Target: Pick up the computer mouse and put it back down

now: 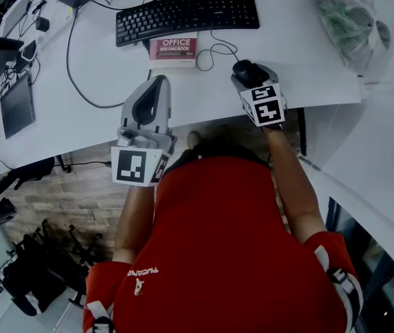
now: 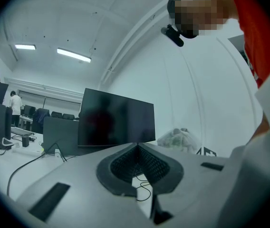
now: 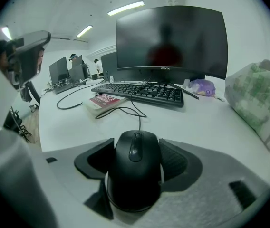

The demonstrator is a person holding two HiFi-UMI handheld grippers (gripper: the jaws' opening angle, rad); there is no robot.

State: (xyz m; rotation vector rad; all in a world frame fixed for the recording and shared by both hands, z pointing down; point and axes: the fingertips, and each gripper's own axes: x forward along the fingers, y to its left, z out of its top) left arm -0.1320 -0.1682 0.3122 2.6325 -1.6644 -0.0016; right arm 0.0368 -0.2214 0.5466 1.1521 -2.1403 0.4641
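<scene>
My right claw (image 3: 136, 148) is clenched on the computer mouse (image 3: 134, 179), with a pad against each of its sides. The mouse is black, rounded and glossy, with a scroll wheel in the middle. It is at the near right edge of the white desk (image 1: 79, 96); I cannot tell whether it rests on the top. To its left, my left claw (image 1: 159, 82) reaches over the near edge, its jaws together on nothing.

Only the right gripper view shows the wheel. Only the left gripper view shows people (image 2: 15, 101) far across the room.

Beyond the mouse, its cable (image 3: 125, 110) loops past a red book (image 1: 173, 49) toward the black keyboard (image 1: 186, 16) and dark monitor (image 3: 170, 39). At the far right, a clear plastic bag (image 1: 346, 16) holds something pale green.
</scene>
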